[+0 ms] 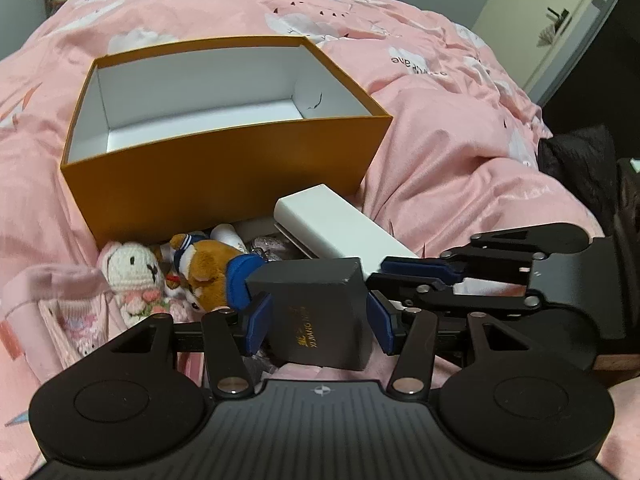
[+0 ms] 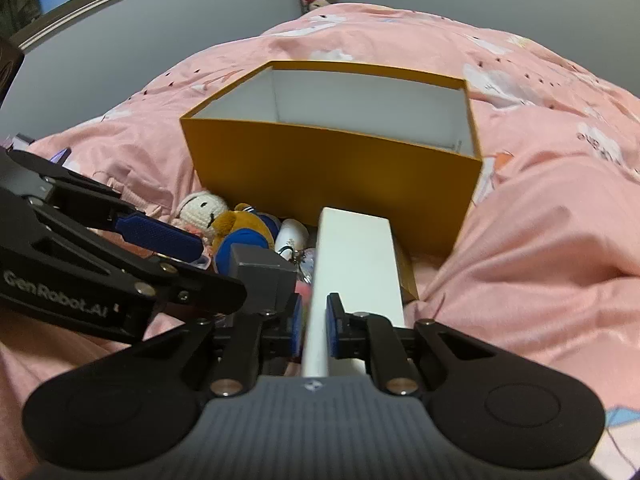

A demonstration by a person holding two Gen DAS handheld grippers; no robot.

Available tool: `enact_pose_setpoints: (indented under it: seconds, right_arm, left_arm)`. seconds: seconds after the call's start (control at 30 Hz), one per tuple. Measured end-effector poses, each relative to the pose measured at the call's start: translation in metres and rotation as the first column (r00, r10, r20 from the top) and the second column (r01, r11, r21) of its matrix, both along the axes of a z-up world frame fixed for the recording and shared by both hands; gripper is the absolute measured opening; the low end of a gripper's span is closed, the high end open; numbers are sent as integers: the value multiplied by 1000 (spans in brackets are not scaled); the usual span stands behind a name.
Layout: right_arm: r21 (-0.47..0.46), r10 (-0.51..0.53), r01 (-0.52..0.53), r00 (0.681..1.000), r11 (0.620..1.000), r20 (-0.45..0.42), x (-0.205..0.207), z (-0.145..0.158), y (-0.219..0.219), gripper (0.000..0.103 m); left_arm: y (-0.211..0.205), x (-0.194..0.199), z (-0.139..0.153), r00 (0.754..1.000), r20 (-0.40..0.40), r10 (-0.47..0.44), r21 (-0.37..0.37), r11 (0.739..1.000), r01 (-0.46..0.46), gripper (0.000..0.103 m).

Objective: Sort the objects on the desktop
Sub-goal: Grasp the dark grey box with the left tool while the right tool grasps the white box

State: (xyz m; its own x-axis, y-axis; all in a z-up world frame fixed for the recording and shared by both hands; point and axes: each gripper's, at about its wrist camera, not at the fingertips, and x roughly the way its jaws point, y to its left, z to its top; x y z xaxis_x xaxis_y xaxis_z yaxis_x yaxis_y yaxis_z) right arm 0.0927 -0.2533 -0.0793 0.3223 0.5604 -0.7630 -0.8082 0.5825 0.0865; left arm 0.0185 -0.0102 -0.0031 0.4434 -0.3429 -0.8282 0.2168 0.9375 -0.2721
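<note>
Orange box [image 1: 224, 168] sits empty; your left gripper [image 1: 318, 318] clamps the black box [image 1: 316, 312], right gripper [image 2: 314, 330] pinches the white box [image 2: 352, 264]; plush toys [image 1: 192, 272] untouched.

We record an open orange box [image 1: 224, 168] with a white, empty interior, standing upright on the pink bedding with its open top up. Directly before its near wall lies a cluster: a crocheted white doll [image 1: 132, 276], a brown plush dog [image 1: 204, 272] in blue-and-white dress lying beside it and touching it, and a long white box [image 1: 340, 232] lying with one end close to the orange wall. We also note a black box [image 1: 320, 316] with gold lettering, tilted, just beside the white box's near end.
</note>
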Motion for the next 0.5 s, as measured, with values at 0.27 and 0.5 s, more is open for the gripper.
enact_pose_setpoints:
  seconds: [0.27,0.5]
  right_arm:
    - [34,129,-129,992,991,-3,-13,5,7,7]
    - [49,177,-173,979,984,-97,-16,-3,9,6]
  left_arm:
    - [13,-3,-3,998,-41,52,-58,997,-54,64]
    - [16,-2,-11,993,-87,85,-63,994,-90,64]
